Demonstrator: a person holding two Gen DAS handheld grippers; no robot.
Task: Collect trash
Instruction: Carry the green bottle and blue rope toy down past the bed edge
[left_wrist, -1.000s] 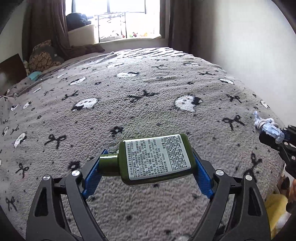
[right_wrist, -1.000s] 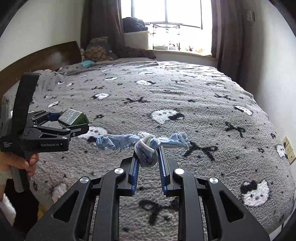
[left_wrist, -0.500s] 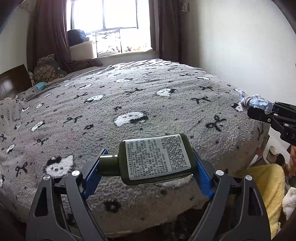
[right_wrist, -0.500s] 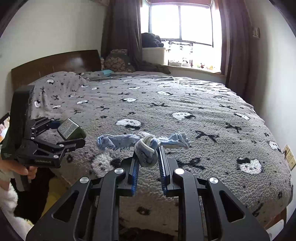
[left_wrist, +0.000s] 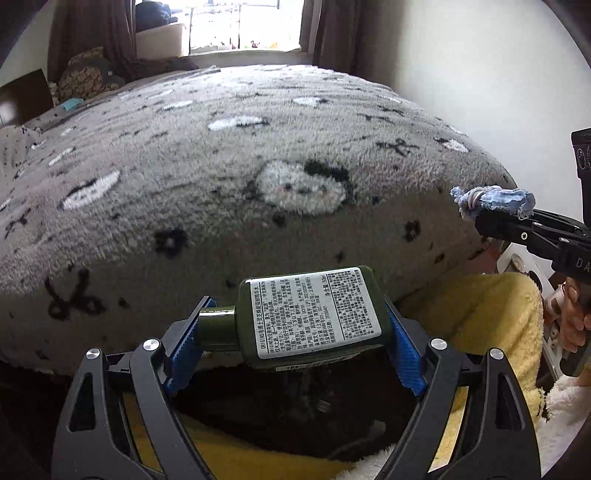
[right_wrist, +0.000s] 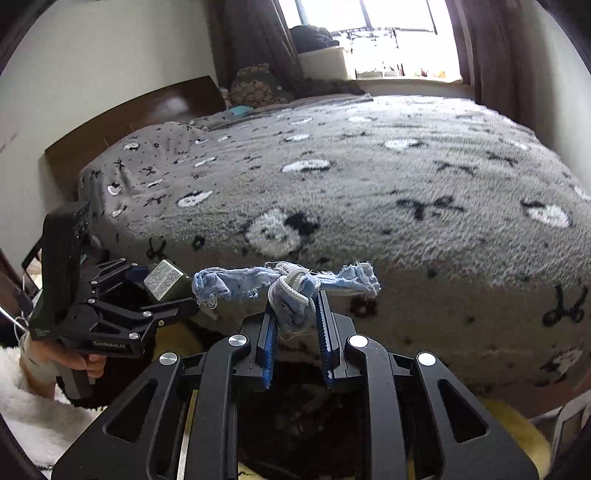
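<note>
My left gripper (left_wrist: 295, 325) is shut on a dark green bottle (left_wrist: 314, 317) with a white printed label, held sideways past the foot edge of the bed. The bottle also shows in the right wrist view (right_wrist: 164, 280). My right gripper (right_wrist: 295, 317) is shut on a knotted light-blue rag (right_wrist: 288, 288), its frayed ends sticking out both sides. The rag shows at the right of the left wrist view (left_wrist: 491, 199). Both grippers hang side by side over a dark opening (left_wrist: 295, 406) below.
The bed with a grey fleece blanket (left_wrist: 258, 166) printed with cats and bows fills the view ahead. Yellow fluffy fabric (left_wrist: 487, 317) lies below and to the right. A wooden headboard (right_wrist: 147, 114), pillows and a bright window (right_wrist: 399, 37) are at the back.
Both grippers have pulled back from above the bed to beyond its foot edge and lowered, each holding its item. The bed edge and the dark space below have come into view.
</note>
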